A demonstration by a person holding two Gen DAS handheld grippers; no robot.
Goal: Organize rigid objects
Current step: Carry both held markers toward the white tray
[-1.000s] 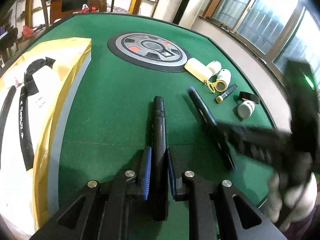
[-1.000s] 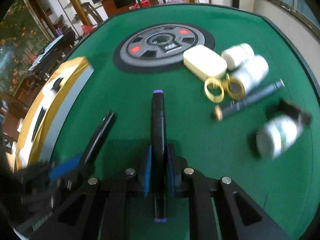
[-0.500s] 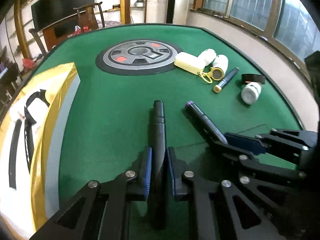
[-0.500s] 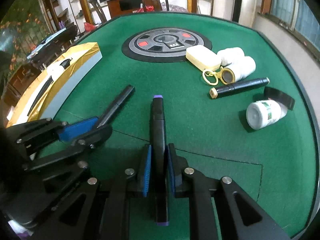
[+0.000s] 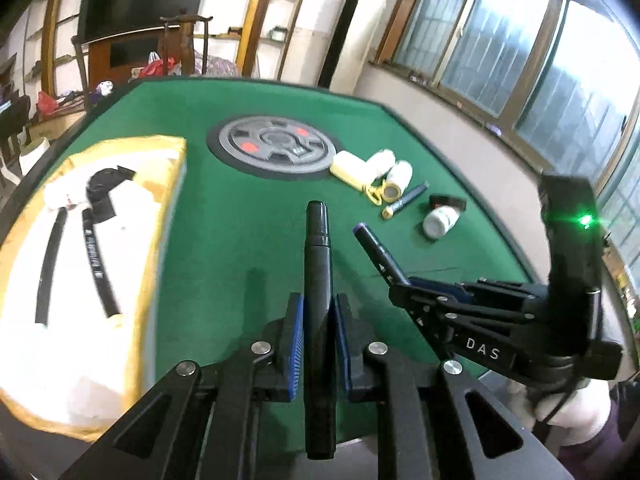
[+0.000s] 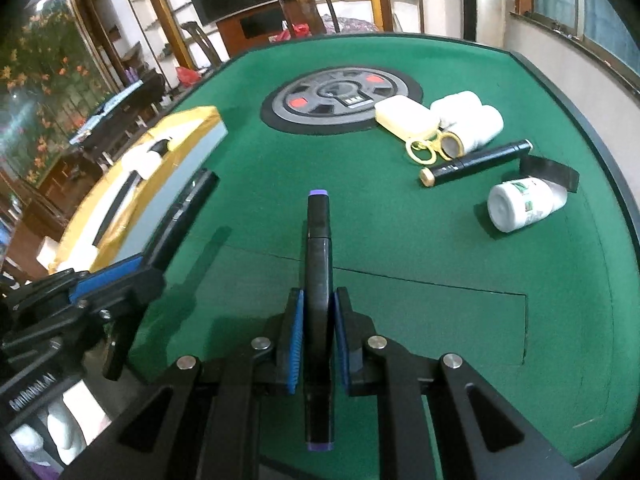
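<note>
My left gripper (image 5: 318,312) is shut on a black pen (image 5: 318,248), held above the green table (image 5: 240,216). My right gripper (image 6: 318,308) is shut on a black marker with purple ends (image 6: 318,240); it also shows in the left wrist view (image 5: 380,258), to the right of the left gripper. The left gripper with its pen (image 6: 188,204) shows at the left of the right wrist view. A gold-rimmed box (image 5: 160,184) with white foam holding black pens lies at the left.
A grey round panel (image 6: 340,98) sits mid-table. At the right lie a cream case (image 6: 404,116), white bottles (image 6: 472,120), a yellow ring (image 6: 420,150), a black pen with a gold tip (image 6: 476,158), a black strip (image 6: 548,172) and a white pill bottle (image 6: 524,206).
Both grippers have risen and pulled back toward the table's near edge, each still holding its pen. The left gripper has turned so more of the box is in view.
</note>
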